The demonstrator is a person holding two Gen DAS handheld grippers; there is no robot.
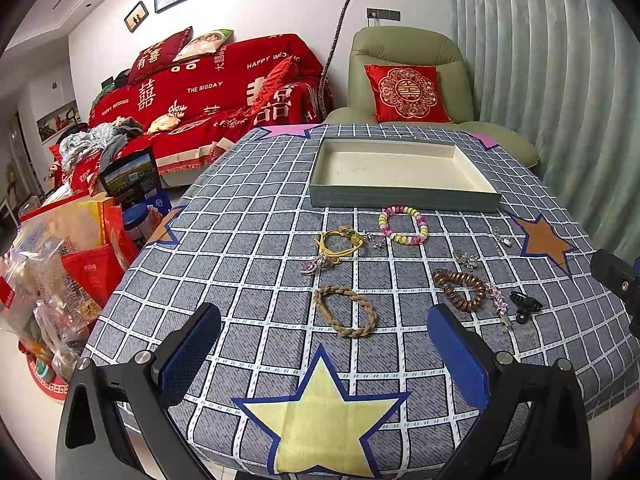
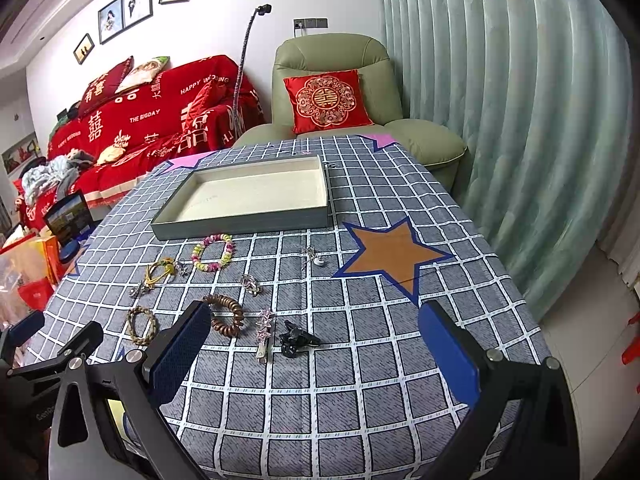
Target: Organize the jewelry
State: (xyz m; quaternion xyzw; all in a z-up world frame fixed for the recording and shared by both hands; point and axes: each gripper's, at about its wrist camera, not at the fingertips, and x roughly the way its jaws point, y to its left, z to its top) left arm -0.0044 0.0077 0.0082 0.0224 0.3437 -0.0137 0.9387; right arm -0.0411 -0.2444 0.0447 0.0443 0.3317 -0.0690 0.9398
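Sofa cover (image 1: 208, 88) "HAPPY WEDDING", "THE BIGDAY" | both grippers' jaws wide apart, nothing held

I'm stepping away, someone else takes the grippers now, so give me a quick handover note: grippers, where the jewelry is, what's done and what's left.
Left gripper: open, empty, hovering over the near table edge.
Right gripper: open, empty, beside it.
Tray: at the far side, nothing in it.
On the cloth in front of the tray: beaded bracelet, yellow cord bracelet, braided band, brown coil hair tie, pink crystal clip, black claw clip, a few small silver pieces.
Done: nothing.
Left: move every piece into the tray.
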